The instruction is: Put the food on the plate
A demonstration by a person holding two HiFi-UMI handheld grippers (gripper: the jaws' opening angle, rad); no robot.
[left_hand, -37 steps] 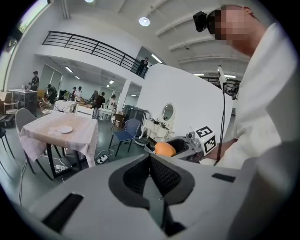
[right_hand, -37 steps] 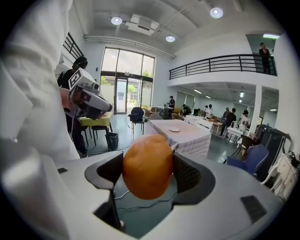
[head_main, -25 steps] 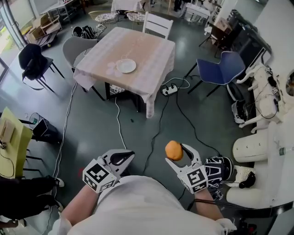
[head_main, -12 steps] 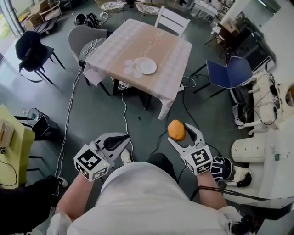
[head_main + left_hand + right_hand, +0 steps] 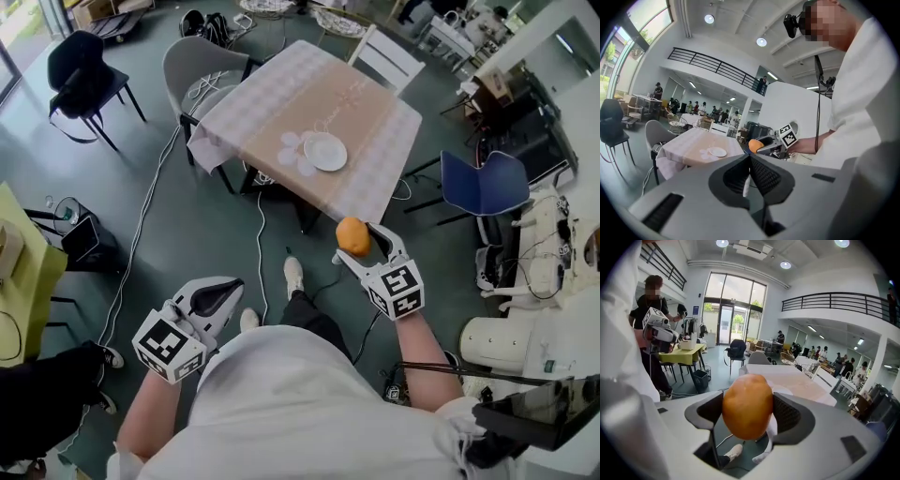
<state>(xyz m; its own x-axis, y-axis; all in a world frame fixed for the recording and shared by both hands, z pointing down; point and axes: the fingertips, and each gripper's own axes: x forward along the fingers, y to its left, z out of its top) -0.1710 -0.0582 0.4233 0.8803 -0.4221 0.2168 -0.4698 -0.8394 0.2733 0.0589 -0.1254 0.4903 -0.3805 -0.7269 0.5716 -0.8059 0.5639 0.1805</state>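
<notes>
Grey flooring [image 5: 187,234] crossed by cables is seen around a cloth-covered table [image 5: 272,112], at which a grey chair [image 5: 192,70], a white chair [image 5: 394,58] and, off to one side, a blue chair [image 5: 487,183] are set; a white plate [image 5: 325,151] is laid on the table, with nothing on it. The food [image 5: 353,235], a round orange piece, is gripped between the jaws of the right gripper [image 5: 359,244] and held in the air over the floor, short of the table's near edge and well apart from the plate; in the right gripper view the food [image 5: 747,404] is pressed on both sides by the ribbed pads [image 5: 787,413]. The left gripper [image 5: 232,286] is held low at the person's side; its jaws are brought together with nothing between them, as is confirmed in the left gripper view [image 5: 750,159].
</notes>
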